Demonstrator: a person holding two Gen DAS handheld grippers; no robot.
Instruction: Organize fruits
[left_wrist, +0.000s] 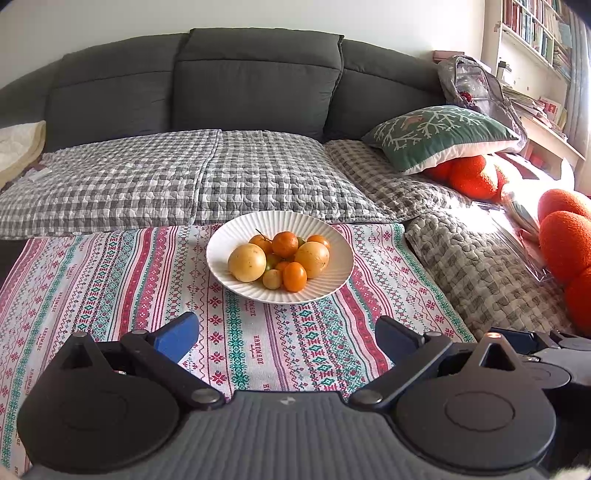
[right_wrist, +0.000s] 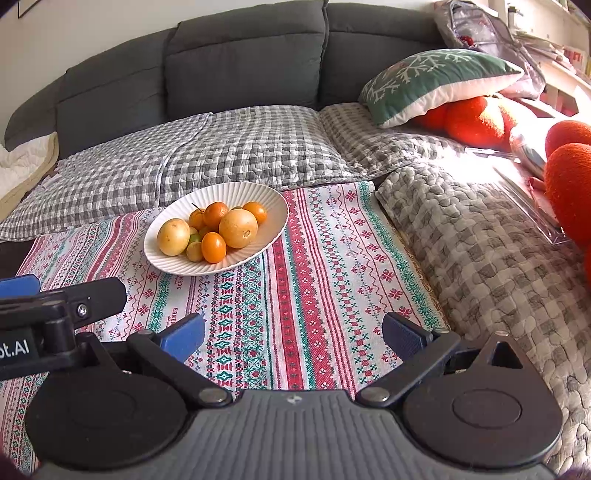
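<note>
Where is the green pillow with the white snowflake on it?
The green pillow is at the upper right in both wrist views, on the right end of the grey sofa. It leans on orange cushions, behind and right of the white fruit plate.

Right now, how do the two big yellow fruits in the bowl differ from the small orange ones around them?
The yellow fruits are clearly larger than the small orange fruits. The yellow ones are pale and dull with dark specks; the orange ones are deep orange and glossier. There are two yellow ones against several orange. All lie piled together in the white ribbed bowl.
</note>
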